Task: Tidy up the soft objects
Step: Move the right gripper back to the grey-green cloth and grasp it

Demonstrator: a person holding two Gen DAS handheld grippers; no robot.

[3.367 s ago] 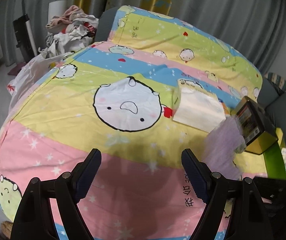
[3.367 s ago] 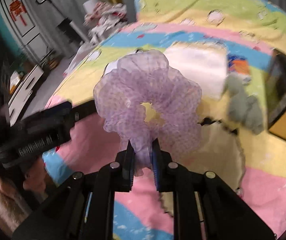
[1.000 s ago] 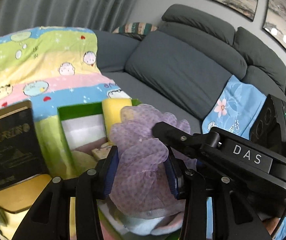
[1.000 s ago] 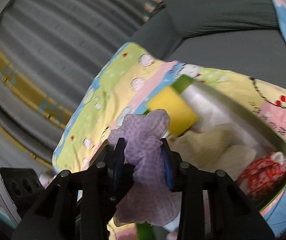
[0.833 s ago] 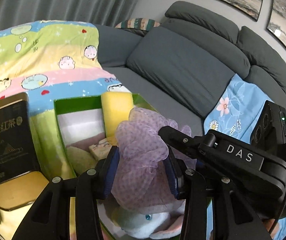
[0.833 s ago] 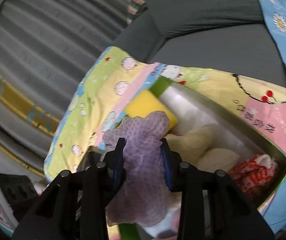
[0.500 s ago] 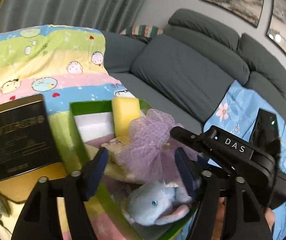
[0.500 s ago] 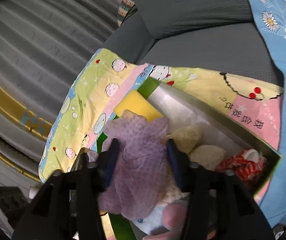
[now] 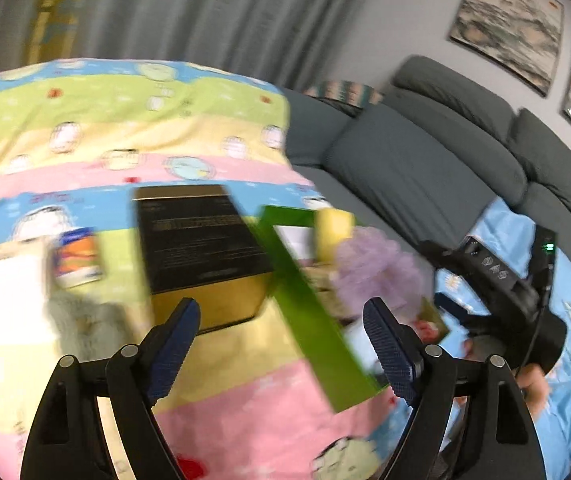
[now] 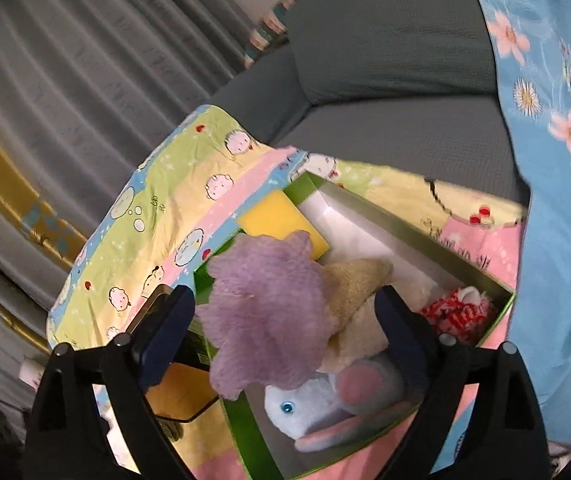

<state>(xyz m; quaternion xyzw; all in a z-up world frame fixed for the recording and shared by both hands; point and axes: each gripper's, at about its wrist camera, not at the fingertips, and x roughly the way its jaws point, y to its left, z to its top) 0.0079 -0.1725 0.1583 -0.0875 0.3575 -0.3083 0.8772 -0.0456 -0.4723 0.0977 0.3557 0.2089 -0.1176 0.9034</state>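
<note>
Your right claw (image 10: pixel 285 320) is spread wide and empty above the purple scrunchie (image 10: pixel 265 316), which lies in the green box (image 10: pixel 481 272) on the plush toys (a blue one (image 10: pixel 325 404) lowest). Your left claw (image 9: pixel 281 344) is likewise wide, gripping nothing.

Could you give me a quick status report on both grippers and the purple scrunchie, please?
Left gripper and right gripper open, both empty. Purple scrunchie lying in green box atop plush toys. Nothing in the way.
</note>
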